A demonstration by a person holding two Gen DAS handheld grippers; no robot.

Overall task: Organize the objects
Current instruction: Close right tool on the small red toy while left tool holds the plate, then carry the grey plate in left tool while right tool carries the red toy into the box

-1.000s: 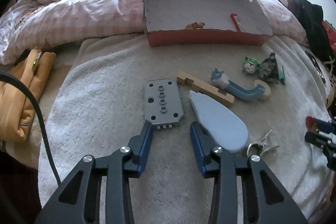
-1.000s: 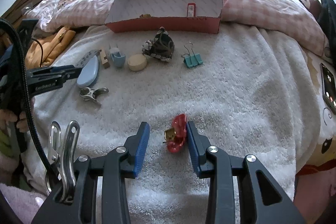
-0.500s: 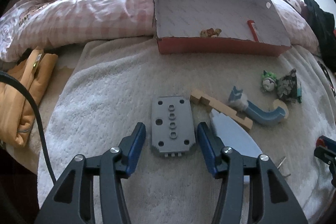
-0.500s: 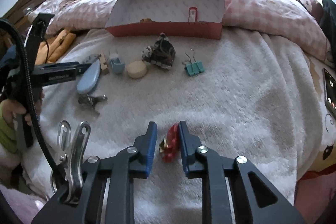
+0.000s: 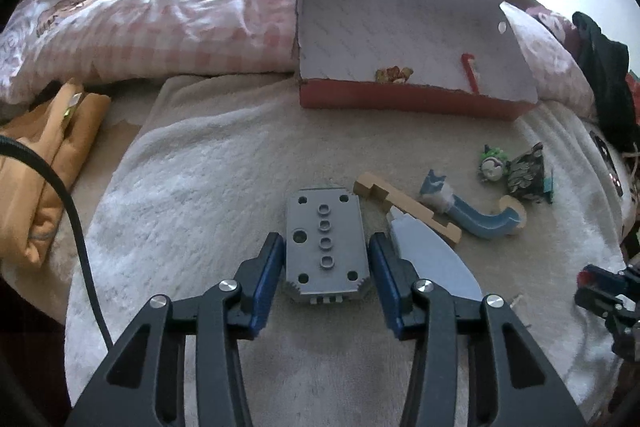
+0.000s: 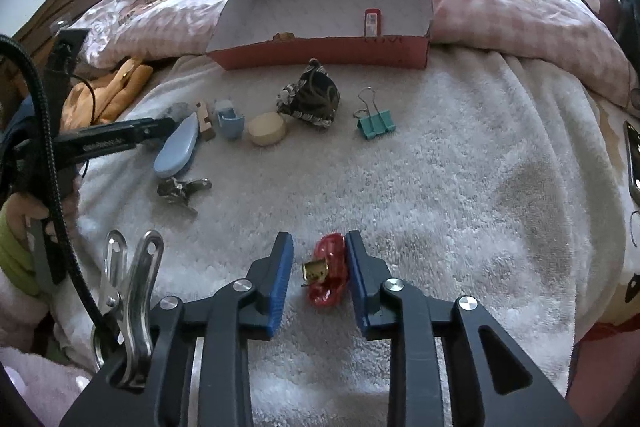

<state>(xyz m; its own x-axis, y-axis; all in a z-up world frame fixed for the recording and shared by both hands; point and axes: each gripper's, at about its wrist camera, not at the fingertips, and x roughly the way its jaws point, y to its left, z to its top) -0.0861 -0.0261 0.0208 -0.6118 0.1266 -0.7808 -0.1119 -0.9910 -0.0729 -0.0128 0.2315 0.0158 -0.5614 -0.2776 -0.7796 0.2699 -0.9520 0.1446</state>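
1. My left claw [image 5: 325, 269] straddled the grey plate [image 5: 325, 247], which lay flat on the white towel [image 5: 200, 187]. Its long axis ran along my fingers, toward the red box [image 5: 400, 99], and its toothed short edge faced me. The jaws were closing at about half width, and I could not tell whether the pads had met the plate's long sides.
2. My right claw [image 6: 318, 269] stood narrow and was opening around the red toy [image 6: 329, 269]. The toy lay lengthwise along my fingers with its gold end toward me. It was touching or just beside the right pad and clear of the left pad.
3. Just right of the plate lay the pale blue oval piece [image 5: 432, 259], with its pointed tip aimed away from me. Beyond it the wooden notched bar [image 5: 404, 207] ran diagonally, so the plate's right side was crowded. To the plate's left the towel was bare out to its edge.
4. Ahead of the red toy the towel was open up to the teal binder clip [image 6: 374, 125] and the dark patterned pouch [image 6: 312, 99]. The box stood at the towel's far edge against the pink quilt [image 6: 500, 7].
5. Only the right view showed the metal clip [image 6: 182, 189], the cream disc [image 6: 266, 129], the large steel clamp [image 6: 128, 287] beside my claw, and my left claw side-on over the oval piece. Only the left view showed the plate's studs and holes, and the curved blue tube [image 5: 480, 223].
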